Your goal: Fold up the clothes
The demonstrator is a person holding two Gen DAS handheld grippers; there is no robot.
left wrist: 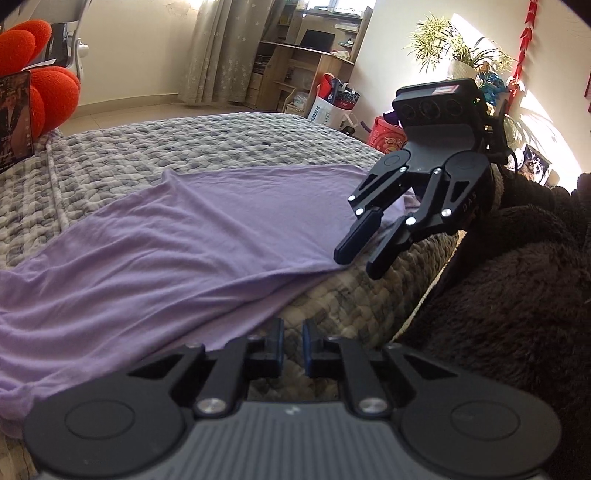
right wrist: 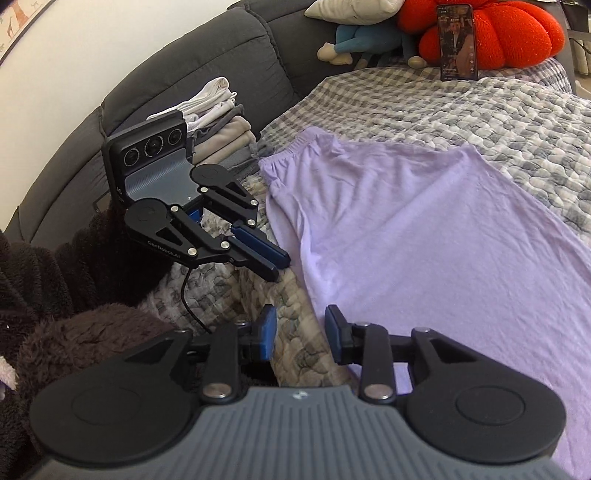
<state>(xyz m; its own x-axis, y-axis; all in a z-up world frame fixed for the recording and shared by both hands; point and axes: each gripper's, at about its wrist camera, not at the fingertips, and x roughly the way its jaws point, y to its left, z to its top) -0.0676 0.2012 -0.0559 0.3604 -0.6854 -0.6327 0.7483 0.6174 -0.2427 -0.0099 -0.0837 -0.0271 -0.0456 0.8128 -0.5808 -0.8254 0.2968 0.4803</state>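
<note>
A purple garment (left wrist: 166,251) (right wrist: 406,240) lies spread flat on a grey checked quilt (left wrist: 221,140) (right wrist: 480,107), its gathered waistband (right wrist: 291,147) at the far end in the right wrist view. My left gripper (left wrist: 293,339) (right wrist: 279,264) hovers just off the garment's near side edge. Its jaws are drawn almost together, and only quilt shows in the slit between them. My right gripper (right wrist: 301,332) (left wrist: 356,264) stands open at the same edge further along. One of its fingers (right wrist: 334,332) is over the purple cloth and the other over the quilt, with nothing gripped.
A stack of folded clothes (right wrist: 218,125) sits against the grey padded headboard (right wrist: 184,62). A phone (right wrist: 456,40) leans on a red cushion (right wrist: 509,33) at the bed's far end. Dark fuzzy fabric (left wrist: 517,314) (right wrist: 74,332) lies beside both grippers. A desk (left wrist: 306,55) and a plant (left wrist: 454,48) stand beyond the bed.
</note>
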